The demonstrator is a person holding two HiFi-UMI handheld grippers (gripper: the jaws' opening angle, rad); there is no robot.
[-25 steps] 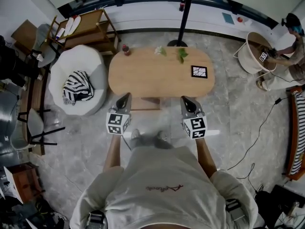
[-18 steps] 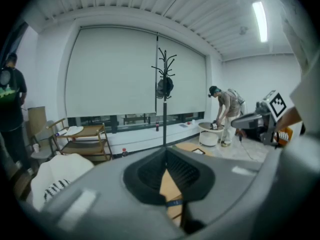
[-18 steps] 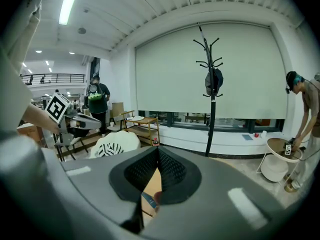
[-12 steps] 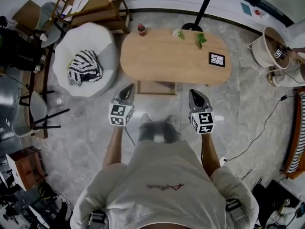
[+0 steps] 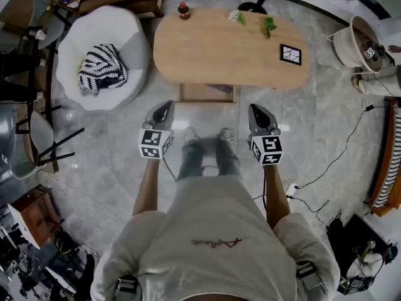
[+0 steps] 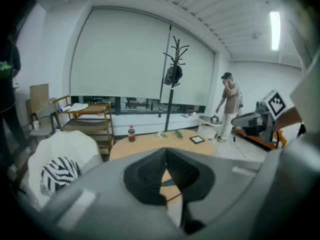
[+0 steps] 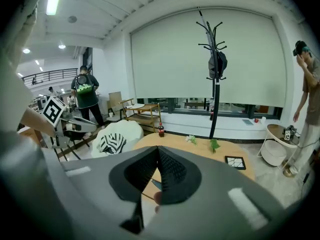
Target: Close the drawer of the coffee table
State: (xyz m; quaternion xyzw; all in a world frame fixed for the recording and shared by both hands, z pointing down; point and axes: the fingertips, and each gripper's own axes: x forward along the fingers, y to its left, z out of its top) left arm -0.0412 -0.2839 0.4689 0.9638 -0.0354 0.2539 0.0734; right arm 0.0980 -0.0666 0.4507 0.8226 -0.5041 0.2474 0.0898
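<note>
Jaws pressed tip to tip with nothing between them: that is how we hold both the left gripper (image 5: 164, 106) and the right gripper (image 5: 257, 110). Each gripper view shows the dark ribbed pads meeting in a point and gripping nothing. Both tools hang over the grey marbled stone floor (image 5: 113, 168), touching nothing, one on either side of our grey shoes (image 5: 190, 136).

Just ahead of them, between the two tips and apart from both, the shallow light-wood drawer (image 5: 202, 94) stands pulled out from under the near edge of the oval light-wood coffee table (image 5: 213, 55). Something dark and flat lies toward the drawer's right side, too small for us to name.

On the tabletop stand a small dark cola bottle with a red label (image 5: 183, 10), a sprig of white flowers (image 5: 236, 16), a green leaf (image 5: 268, 24) and a black-framed square tile (image 5: 291, 54).

Left of the table, a white beanbag chair (image 5: 122, 33) cradles a black-and-white striped cushion (image 5: 101, 68). At far right, a round white basket (image 5: 348, 52) holds a small marker-tagged object.
</note>
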